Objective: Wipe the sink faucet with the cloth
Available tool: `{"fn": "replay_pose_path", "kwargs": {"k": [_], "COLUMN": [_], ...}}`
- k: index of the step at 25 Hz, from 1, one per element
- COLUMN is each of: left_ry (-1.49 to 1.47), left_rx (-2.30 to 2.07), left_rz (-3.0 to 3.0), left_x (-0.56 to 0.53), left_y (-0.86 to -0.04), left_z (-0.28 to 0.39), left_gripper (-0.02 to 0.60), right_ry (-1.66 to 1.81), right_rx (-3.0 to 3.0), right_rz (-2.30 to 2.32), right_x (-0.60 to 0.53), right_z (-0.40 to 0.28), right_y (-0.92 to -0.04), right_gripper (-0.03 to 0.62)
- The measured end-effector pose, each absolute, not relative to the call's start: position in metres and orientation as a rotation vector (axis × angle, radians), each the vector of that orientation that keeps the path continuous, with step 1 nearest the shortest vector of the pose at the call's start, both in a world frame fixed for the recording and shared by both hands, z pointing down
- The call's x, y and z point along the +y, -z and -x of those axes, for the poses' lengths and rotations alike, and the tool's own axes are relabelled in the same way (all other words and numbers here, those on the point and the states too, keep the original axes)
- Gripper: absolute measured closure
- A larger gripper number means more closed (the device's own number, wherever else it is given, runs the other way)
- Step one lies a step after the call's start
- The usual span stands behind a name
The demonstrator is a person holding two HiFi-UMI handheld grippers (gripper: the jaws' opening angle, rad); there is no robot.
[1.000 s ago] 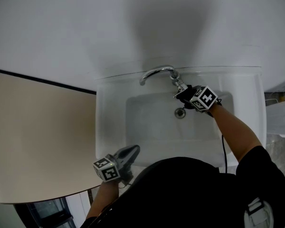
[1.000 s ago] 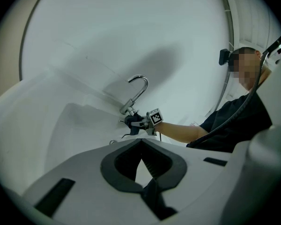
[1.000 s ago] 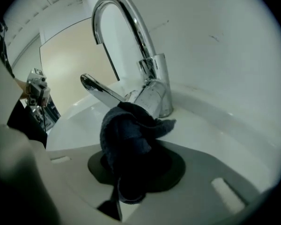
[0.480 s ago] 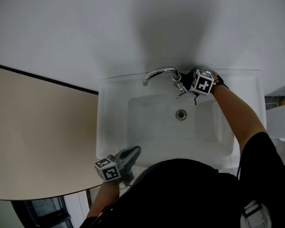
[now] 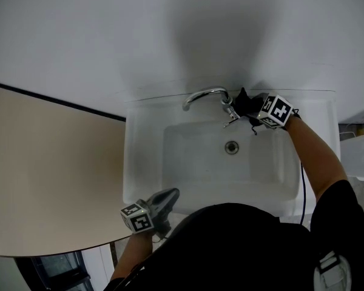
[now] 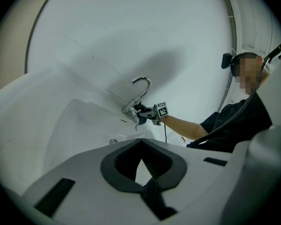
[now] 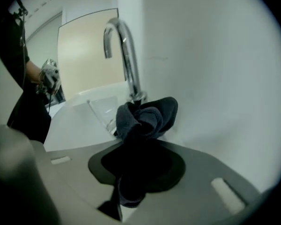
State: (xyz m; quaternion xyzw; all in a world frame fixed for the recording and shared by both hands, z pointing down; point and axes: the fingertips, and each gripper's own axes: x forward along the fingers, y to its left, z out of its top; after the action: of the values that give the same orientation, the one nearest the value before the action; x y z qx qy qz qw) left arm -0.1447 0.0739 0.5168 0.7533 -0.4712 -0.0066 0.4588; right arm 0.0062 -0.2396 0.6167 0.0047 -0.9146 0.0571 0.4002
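Overhead, the right gripper [image 5: 247, 106] is a dark blur beside the faucet [image 5: 205, 93]. Its own view shows jaws clamped on the bunched cloth [image 7: 147, 118] at the spout's base. The left gripper [image 5: 168, 194] sits closed and empty.

The sink faucet [image 5: 203, 93] is a chrome gooseneck standing upright on the back rim of the white sink [image 5: 139, 138], close to the wall. Its thin spout rises from a stout base and curves over the basin, bright and shiny. The cloth [image 7: 147, 118] is dark blue-grey and soft, crumpled into a thick wad. It is clamped between the jaws of the right tool [image 5: 250, 108], and its loose folds bunch against the faucet's base.
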Motion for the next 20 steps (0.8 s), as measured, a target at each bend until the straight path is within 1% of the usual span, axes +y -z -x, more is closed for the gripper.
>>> {"fn": "replay_pose_path", "kwargs": {"k": [2,4,7,13,17,20], "left_ry": [0.006,-0.007,-0.008,-0.007,0.005,0.007], "left_rx": [-1.160,-1.162,-1.163,-1.157,-1.172,-1.178], "left_rz": [-1.863,-1.865,-1.861,-1.859,-1.862,-1.858], "left_x": [0.072,0.072,0.073,0.075,0.078,0.076], "left_y": [-0.515,-0.514,-0.515,-0.519,-0.514,-0.516], "left_z": [0.144,0.143,0.143,0.143,0.147,0.152], "left_gripper": [0.581,0.581,0.581,0.581,0.581,0.581], "right_ry": [-0.101,0.032,0.241,0.381,0.476,0.620], "right_rx": [-2.360,-2.314,-2.123,-1.910,-2.011,-2.065], "right_rz": [-0.104,-0.091,-0.058,-0.034,-0.097,-0.137], "right_x": [-0.254,-0.252,-0.252,-0.270,-0.268,-0.272], "right_z": [0.005,0.018,0.029,0.039,0.040,0.041], "right_y": [-0.590,-0.578,-0.593,-0.635,-0.609,-0.581], "right_gripper": [0.515,0.514,0.514,0.514,0.514,0.514]}}
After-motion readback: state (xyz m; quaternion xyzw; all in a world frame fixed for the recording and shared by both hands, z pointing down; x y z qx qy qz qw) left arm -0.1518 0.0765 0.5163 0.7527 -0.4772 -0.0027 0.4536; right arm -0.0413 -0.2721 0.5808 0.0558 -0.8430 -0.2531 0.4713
